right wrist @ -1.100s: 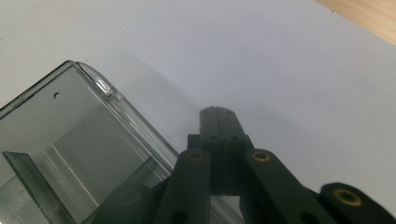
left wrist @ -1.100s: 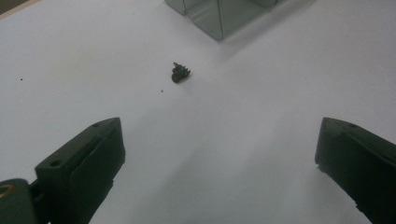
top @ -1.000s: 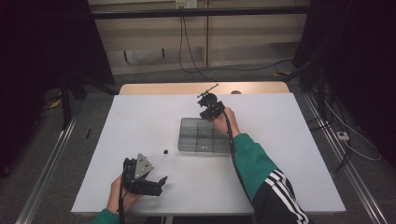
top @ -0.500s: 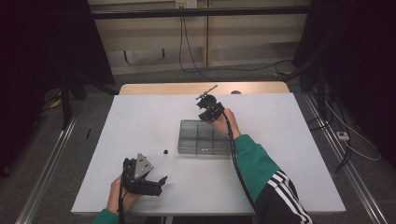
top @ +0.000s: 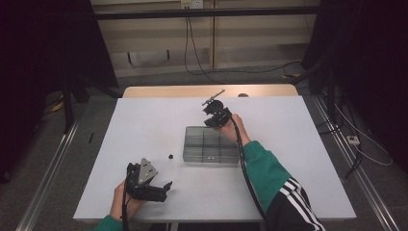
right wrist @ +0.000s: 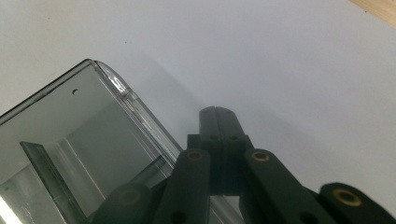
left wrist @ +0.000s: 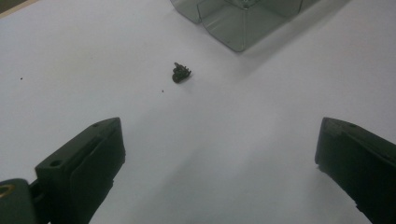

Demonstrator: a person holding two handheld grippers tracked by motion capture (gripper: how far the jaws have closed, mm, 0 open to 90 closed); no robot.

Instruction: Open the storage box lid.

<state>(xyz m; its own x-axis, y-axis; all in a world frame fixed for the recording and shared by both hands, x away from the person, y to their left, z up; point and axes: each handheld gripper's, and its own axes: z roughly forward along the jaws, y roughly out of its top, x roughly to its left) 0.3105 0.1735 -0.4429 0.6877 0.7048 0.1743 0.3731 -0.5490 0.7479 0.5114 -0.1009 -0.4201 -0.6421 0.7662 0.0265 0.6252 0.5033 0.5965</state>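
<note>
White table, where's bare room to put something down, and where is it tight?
The white table is bare along its whole left part, from the far edge down to the small black part. The right side beyond the clear divided box is bare too. It is crowded at the box's far edge, where the right tongs sit, and near the left tongs.

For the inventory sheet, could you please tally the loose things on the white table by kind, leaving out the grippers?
Clear compartment box: 1
Small black part, lying on the table apart from the box: 1
Total: 2
</note>
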